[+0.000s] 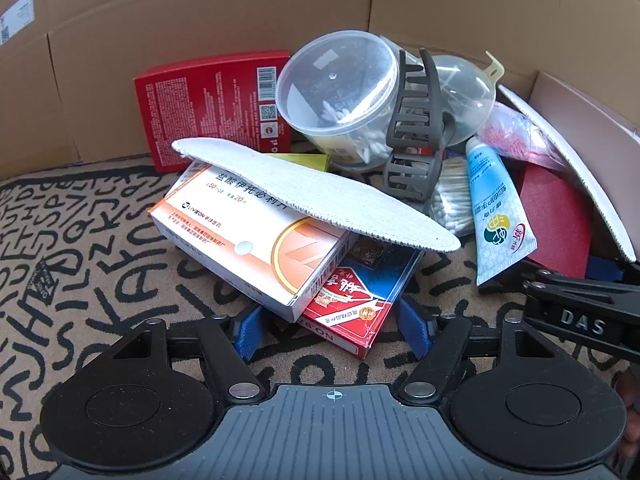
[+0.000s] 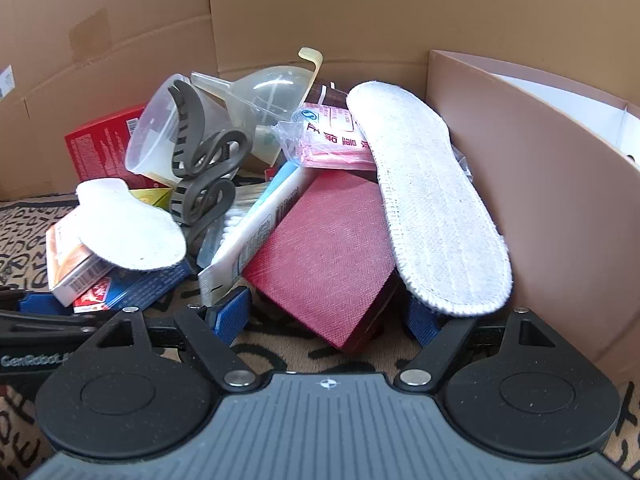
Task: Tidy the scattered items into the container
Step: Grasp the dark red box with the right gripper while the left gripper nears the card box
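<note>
Insoles (image 1: pixel 316 196), boxes and a hair clip (image 1: pixel 416 128) lie heaped against cardboard. Left tool (image 1: pixel 332 330) straddles a playing-card box (image 1: pixel 356 300), blue pads apart from it. Right tool (image 2: pixel 326 320) gapes around a red box (image 2: pixel 324 256), not gripping.

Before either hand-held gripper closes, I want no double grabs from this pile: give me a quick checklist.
1. Left hand-held gripper open: ok.
2. Only one thing between its jaws: not ok, orange-white box and red-blue box overlap there.
3. Small insole clear of them: not ok, it lies on top.
4. Right hand-held gripper around dark red box: ok.
5. Large insole clear: not ok.
</note>
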The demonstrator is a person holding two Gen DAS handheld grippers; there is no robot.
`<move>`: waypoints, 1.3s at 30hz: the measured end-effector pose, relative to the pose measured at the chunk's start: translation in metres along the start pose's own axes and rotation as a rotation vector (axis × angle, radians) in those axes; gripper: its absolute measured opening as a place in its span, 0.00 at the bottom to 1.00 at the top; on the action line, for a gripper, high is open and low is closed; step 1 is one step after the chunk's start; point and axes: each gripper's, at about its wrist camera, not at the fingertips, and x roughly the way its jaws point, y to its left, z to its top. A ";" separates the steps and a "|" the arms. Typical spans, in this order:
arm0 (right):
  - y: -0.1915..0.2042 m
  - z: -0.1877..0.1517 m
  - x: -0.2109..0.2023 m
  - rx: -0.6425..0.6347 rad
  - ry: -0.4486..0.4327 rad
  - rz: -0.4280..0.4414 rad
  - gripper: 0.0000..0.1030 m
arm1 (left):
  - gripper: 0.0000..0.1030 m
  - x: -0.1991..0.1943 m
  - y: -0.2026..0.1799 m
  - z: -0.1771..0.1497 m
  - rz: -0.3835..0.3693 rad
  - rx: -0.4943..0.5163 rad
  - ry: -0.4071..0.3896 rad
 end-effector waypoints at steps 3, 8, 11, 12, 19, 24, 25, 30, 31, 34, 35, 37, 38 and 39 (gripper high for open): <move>-0.003 -0.002 -0.006 0.012 0.004 0.027 0.66 | 0.68 -0.005 -0.001 -0.001 -0.006 0.006 0.004; -0.004 -0.006 -0.024 0.018 0.006 0.077 0.38 | 0.68 -0.022 -0.007 -0.006 -0.019 0.030 -0.007; -0.004 -0.009 -0.036 0.011 0.000 0.086 0.30 | 0.68 -0.033 -0.007 -0.014 -0.025 0.039 -0.006; -0.004 -0.011 -0.040 0.012 0.001 0.088 0.26 | 0.68 -0.037 -0.008 -0.017 -0.028 0.042 -0.003; -0.007 -0.024 -0.058 0.014 0.014 0.084 0.37 | 0.77 -0.060 -0.004 -0.044 -0.034 0.068 0.022; -0.003 -0.025 -0.062 0.006 -0.006 0.058 0.62 | 0.86 -0.071 -0.005 -0.049 -0.009 0.091 -0.012; -0.001 -0.023 -0.061 0.000 -0.009 0.056 0.63 | 0.87 -0.072 -0.005 -0.048 -0.010 0.095 -0.021; 0.009 -0.014 -0.045 0.010 0.008 0.040 0.69 | 0.90 -0.070 -0.001 -0.046 -0.008 0.101 -0.032; 0.012 -0.012 -0.040 0.013 0.013 0.034 0.69 | 0.90 -0.068 0.000 -0.046 -0.007 0.101 -0.031; 0.021 -0.006 -0.027 0.006 0.016 -0.013 0.71 | 0.90 -0.064 0.006 -0.048 -0.016 0.083 -0.016; 0.023 -0.005 -0.025 0.007 0.014 -0.025 0.71 | 0.90 -0.063 0.008 -0.049 -0.020 0.078 -0.014; 0.026 -0.002 -0.020 0.017 0.015 -0.030 0.76 | 0.90 -0.061 0.011 -0.047 -0.026 0.070 -0.015; 0.027 -0.001 -0.018 0.022 0.016 -0.030 0.77 | 0.91 -0.061 0.012 -0.047 -0.028 0.068 -0.017; 0.028 -0.001 -0.017 0.025 0.014 -0.031 0.80 | 0.91 -0.060 0.012 -0.046 -0.031 0.066 -0.020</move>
